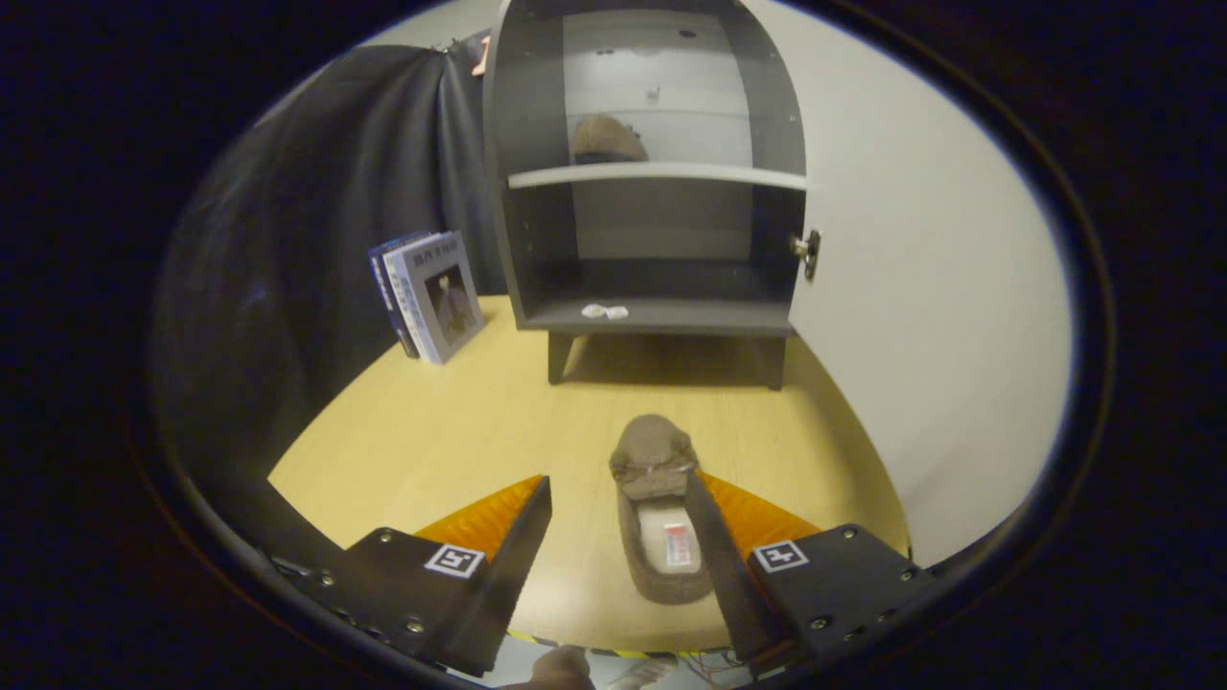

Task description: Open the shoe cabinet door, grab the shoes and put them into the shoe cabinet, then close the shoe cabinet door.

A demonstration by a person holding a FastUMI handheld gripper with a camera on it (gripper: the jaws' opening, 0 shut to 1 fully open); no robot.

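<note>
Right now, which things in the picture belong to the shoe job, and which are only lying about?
For the job:
- shoe on the table, between the open fingers of the gripper
- second shoe already on the upper shelf
- shoe cabinet
- its open door

Only lying about:
- books standing left of the cabinet
- small white bits on the bottom shelf
- table

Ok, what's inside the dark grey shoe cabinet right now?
On the upper shelf of the dark grey shoe cabinet sits one brown fuzzy shoe; its lower part is hidden by the shelf edge. Two small white objects lie on the bottom shelf. The open gripper straddles another brown slipper.
</note>
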